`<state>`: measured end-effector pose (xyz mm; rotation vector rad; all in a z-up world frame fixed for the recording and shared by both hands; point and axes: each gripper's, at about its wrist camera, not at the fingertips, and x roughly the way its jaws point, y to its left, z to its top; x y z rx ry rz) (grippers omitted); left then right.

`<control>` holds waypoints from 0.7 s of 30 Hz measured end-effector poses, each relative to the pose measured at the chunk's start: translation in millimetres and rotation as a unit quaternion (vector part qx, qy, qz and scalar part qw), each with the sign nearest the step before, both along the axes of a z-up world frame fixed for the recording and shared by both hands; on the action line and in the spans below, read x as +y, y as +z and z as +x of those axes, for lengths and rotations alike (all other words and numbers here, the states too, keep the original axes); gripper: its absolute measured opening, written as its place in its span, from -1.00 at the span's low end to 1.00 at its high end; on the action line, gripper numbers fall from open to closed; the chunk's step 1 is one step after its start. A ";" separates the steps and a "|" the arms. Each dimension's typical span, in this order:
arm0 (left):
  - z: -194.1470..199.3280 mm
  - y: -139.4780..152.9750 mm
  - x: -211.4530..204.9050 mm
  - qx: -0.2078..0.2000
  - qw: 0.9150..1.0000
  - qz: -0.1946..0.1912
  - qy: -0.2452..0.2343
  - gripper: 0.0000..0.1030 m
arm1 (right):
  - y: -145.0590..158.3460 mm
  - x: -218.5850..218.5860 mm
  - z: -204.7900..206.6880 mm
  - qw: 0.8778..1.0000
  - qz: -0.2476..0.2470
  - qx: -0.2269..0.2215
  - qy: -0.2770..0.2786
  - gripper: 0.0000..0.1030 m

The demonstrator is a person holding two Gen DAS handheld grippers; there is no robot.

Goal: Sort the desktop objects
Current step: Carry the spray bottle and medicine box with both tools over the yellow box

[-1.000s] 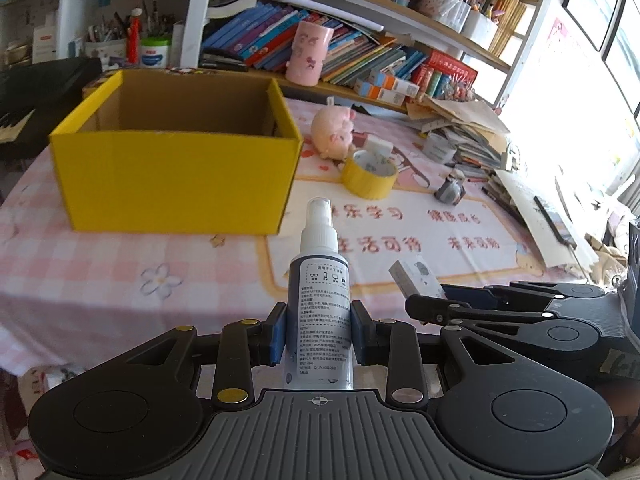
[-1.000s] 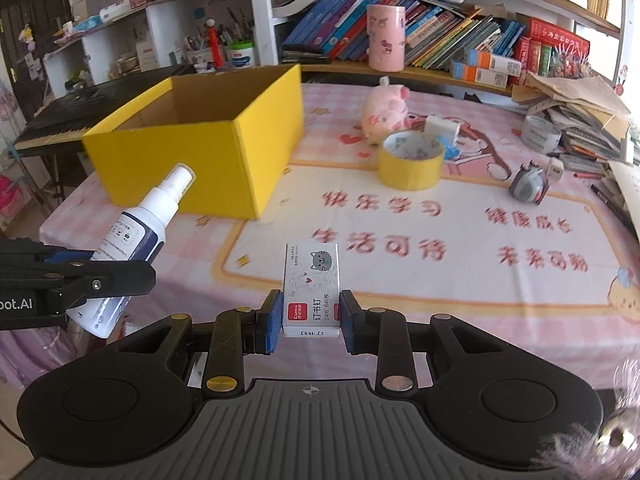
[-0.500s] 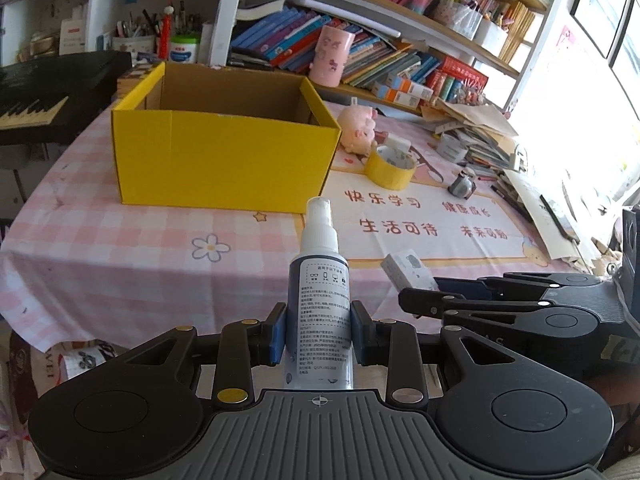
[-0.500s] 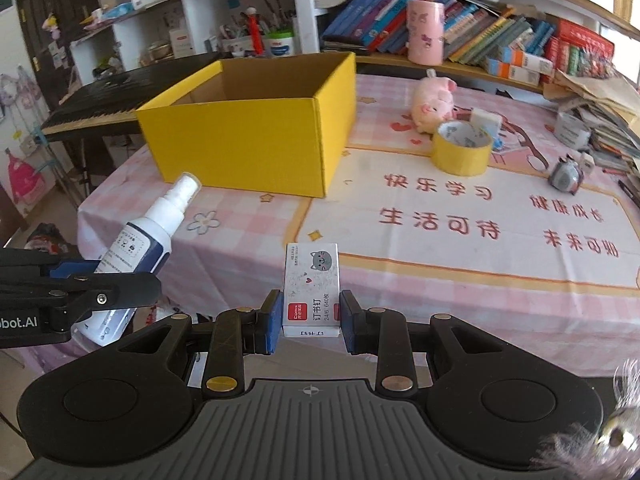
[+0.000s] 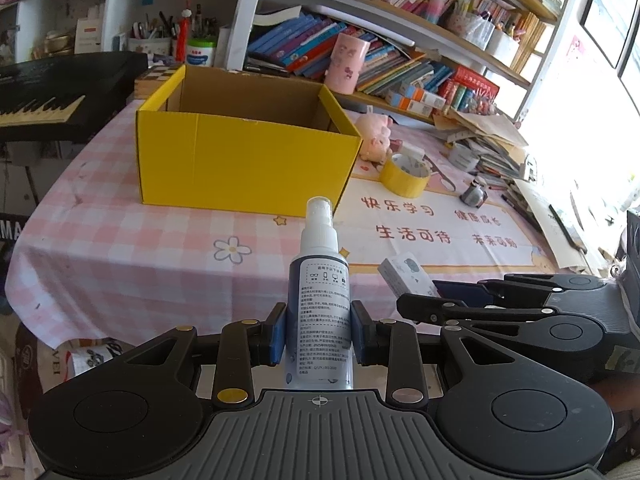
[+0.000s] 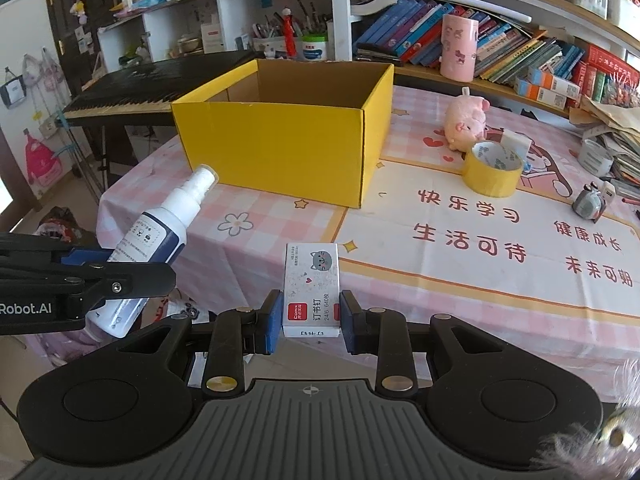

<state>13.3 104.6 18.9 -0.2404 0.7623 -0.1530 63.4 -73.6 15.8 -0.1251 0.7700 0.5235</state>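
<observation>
Two hand-held grippers hang side by side off the near edge of the desk [image 6: 460, 280], each clamped on one item. The left hand-held gripper [image 5: 319, 338] has its blue pads pressed against the sides of a spray bottle [image 5: 320, 308], white cap pointing toward twelve o'clock in its own view. From the right wrist view the same bottle [image 6: 160, 240] leans with its nozzle toward one o'clock, sticking out of the left tool at nine o'clock in the frame.

The right hand-held gripper [image 6: 307, 316] is narrowed onto a small staple box [image 6: 311, 288] printed with a grey cat face, held upright between the pads. In the left wrist view that box [image 5: 406, 276] shows at three o'clock, tilted, poking out of the right tool.

On the desk, covered with a pink checked cloth, stands an open yellow cardboard box [image 6: 288, 152] at about twelve o'clock from both tools, well apart from them. At two o'clock from the right tool sits a yellow tape roll [image 6: 493, 174], with a pink pig toy [image 6: 466, 122] just beyond it and a small grey sharpener-like object [image 6: 588, 202] further toward three o'clock. Bookshelves [image 6: 500, 48] line the far side.
</observation>
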 end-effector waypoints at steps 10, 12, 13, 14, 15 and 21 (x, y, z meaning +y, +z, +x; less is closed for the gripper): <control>-0.2 1.7 -1.4 -0.003 1.000 0.019 -0.017 -0.40 | -1.8 3.7 1.3 1.000 0.005 0.008 -0.004 -0.47; -1.4 1.4 -0.6 -0.002 1.000 0.019 -0.016 -0.41 | -1.6 5.0 1.6 1.000 0.005 0.009 -0.003 -0.47; -1.8 1.2 0.7 -0.001 1.000 0.019 -0.015 -0.41 | -1.8 5.4 1.6 1.000 0.005 0.009 -0.002 -0.47; -2.5 1.3 2.2 -0.001 1.000 0.017 -0.012 -0.41 | -1.9 6.9 1.6 1.000 0.004 0.009 0.000 -0.47; -2.9 1.3 3.8 0.000 1.000 0.016 -0.009 -0.41 | -2.1 8.8 1.4 1.000 0.004 0.009 0.002 -0.47; -4.5 1.0 11.2 0.003 1.000 0.011 0.002 -0.41 | -1.8 19.0 0.5 1.000 -0.002 0.011 0.020 -0.47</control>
